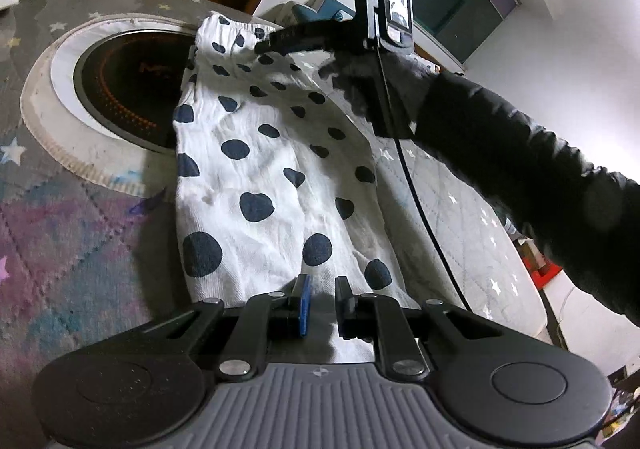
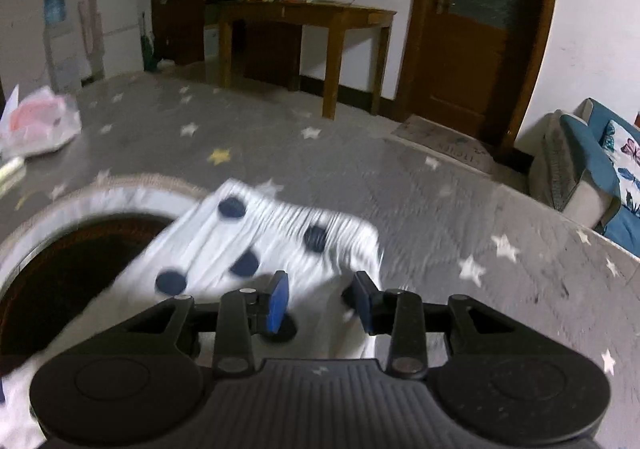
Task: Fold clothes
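**Polka-dot garment stretched between two tools on the worktop**

Left wrist view. The left tool (image 1: 323,299) has its jaws drawn close together on the near hem of the spotted white garment (image 1: 256,177); the cloth runs up between the pads, so I judge it pinched there as an anchor. The garment extends straight ahead of this tool, across the star-printed worktop (image 1: 60,209) and partly over the round dark hob (image 1: 120,89) ahead and to the left. At the far end, the right tool (image 1: 276,43), held by a gloved hand (image 1: 372,89), sits at the elastic waistband. Whether its jaws press the fabric cannot be told here.

Right wrist view. The right tool (image 2: 322,303) shows its jaws standing part-open, pads (image 2: 278,303) clear of the cloth; the waistband lies just ahead and beneath. The picture is blurred. This view alone shows the gap; judged, no grip here yet.
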The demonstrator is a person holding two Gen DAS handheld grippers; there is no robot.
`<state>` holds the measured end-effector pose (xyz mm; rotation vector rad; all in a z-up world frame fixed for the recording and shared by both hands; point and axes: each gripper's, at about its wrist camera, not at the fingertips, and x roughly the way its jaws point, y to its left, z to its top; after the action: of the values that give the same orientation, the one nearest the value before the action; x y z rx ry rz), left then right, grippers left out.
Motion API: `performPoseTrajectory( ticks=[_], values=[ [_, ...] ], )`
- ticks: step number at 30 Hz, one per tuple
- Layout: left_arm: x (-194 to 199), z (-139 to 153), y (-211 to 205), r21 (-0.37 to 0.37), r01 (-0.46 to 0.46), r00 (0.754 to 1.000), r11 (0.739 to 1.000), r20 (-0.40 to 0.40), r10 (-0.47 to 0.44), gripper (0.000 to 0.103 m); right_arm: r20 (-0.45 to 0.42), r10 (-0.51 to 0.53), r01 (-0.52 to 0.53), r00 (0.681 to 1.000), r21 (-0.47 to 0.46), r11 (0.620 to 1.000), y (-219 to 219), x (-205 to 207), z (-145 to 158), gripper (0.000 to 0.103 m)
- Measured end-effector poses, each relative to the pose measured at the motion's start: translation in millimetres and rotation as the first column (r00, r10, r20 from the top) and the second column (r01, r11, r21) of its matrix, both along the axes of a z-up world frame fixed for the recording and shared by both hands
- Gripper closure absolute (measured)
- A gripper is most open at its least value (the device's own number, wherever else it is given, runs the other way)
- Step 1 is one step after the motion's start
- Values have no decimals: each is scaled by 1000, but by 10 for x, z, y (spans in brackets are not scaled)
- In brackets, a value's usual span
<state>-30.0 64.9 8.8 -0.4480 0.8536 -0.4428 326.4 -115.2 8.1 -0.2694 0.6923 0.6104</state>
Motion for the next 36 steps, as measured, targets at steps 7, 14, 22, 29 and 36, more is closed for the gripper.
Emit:
performPoseTrajectory(
  ticks=[7, 14, 22, 29, 36],
  values=[
    [19, 47, 10, -4, 3, 1000, 1000, 4, -3, 84, -10, -57, 58, 998, 80, 995, -134, 221, -12, 55],
    [37, 143, 72, 13, -22, 999, 1000, 27, 22, 78, -58, -68, 75, 996, 128, 989, -225, 352, -133, 51],
    [24, 216, 160, 38, -79, 996, 996, 32, 78, 75, -125, -58, 84, 990, 209, 974, -346, 398, -98, 87],
    [-58, 244, 186, 69, -124, 992, 990, 21, 123, 66, -107, -50, 77, 993, 265, 961, -432, 209, 109, 89],
    [-209, 256, 203, 97, -176, 984, 980, 9, 176, 59, -82, 16, 11, 997, 315, 949, -514, -281, 471, 89]
  ],
)
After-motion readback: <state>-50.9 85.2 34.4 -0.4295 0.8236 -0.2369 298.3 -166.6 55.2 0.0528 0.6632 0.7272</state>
